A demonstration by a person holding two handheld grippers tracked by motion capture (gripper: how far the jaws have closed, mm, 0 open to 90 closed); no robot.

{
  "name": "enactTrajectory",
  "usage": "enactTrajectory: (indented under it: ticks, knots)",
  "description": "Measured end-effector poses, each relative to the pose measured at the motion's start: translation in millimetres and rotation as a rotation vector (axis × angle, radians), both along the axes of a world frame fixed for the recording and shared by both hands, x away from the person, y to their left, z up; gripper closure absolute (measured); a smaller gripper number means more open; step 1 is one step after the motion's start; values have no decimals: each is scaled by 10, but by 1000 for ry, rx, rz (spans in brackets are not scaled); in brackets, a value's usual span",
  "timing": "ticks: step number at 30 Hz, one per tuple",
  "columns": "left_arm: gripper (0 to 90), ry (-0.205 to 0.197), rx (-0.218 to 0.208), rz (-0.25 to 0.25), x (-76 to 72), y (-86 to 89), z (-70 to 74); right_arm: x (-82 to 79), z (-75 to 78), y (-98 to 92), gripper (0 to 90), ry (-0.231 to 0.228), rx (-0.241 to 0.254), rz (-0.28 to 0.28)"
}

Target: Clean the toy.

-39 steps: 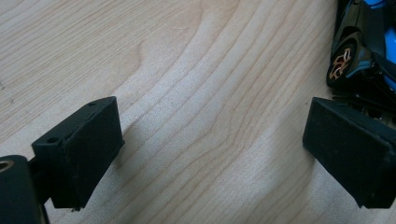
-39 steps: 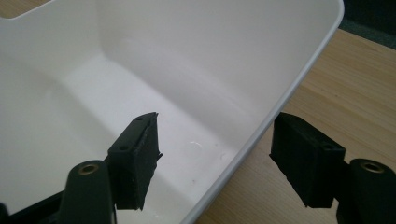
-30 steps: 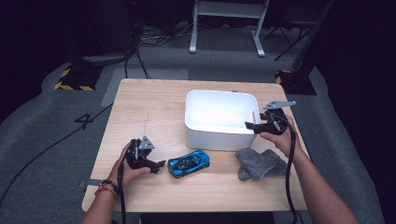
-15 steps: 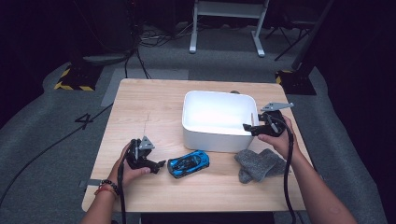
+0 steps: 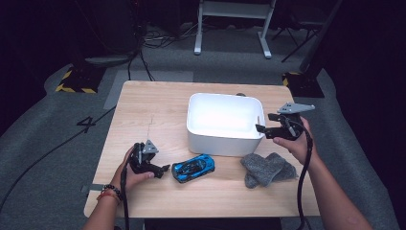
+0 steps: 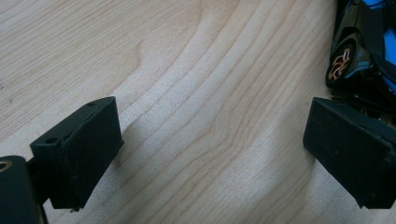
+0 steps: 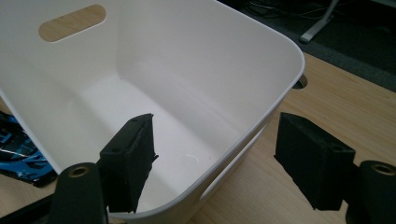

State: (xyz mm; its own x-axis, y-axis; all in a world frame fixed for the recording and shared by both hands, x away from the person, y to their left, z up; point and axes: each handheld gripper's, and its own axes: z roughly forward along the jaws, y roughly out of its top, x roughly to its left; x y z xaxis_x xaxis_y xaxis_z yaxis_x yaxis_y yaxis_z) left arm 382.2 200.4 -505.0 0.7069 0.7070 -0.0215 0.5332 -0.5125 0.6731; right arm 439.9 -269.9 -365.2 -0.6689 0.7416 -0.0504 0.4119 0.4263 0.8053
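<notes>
**Car sits just off the left gripper's jaws**

Nearest, front edge of the table [image 5: 143, 115]: left gripper [image 5: 160, 168] rests low on the wood, jaws apart w/ nothing between them. In the left gripper view its jaws frame bare wood, and the car [image 6: 362, 46] shows at the upper right, just beyond one jaw, close to touching it; can't tell if it does.

In the high view the car [image 5: 193, 167] lies just right of the left gripper, which points at it. Long axis runs roughly across the table, far end tilted slightly away toward the bin [image 5: 224, 143]. So the jaws face the car end-on; my read is a grip across its width needs the gripper brought over or alongside the body first. Left hand is clearly nearer.

Right of the car, a grey cloth [image 5: 266, 168], apart from it, near the bin's front wall.

Farther back: right gripper [image 5: 264, 129] at the bin's right rim, jaws wide apart, one inside the wall and one outside, pads not pressing on the rim [image 7: 261, 116]. Bin looks empty where it can be seen.
</notes>
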Motion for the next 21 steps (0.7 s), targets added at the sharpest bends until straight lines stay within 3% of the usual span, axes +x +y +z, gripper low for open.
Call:
enactTrajectory:
  ticks: [13,16,21]
  knots:
    - [43,1,-2,-19,-34,2,-2,-379,37,-248,279,-66,17,51]
    - [43,1,-1,-30,-53,4,-2,-489,-71,-320,276,-70,-10,68]
    - [43,1,-1,-34,-61,3,-1,-571,-237,-380,276,-43,-6,94]
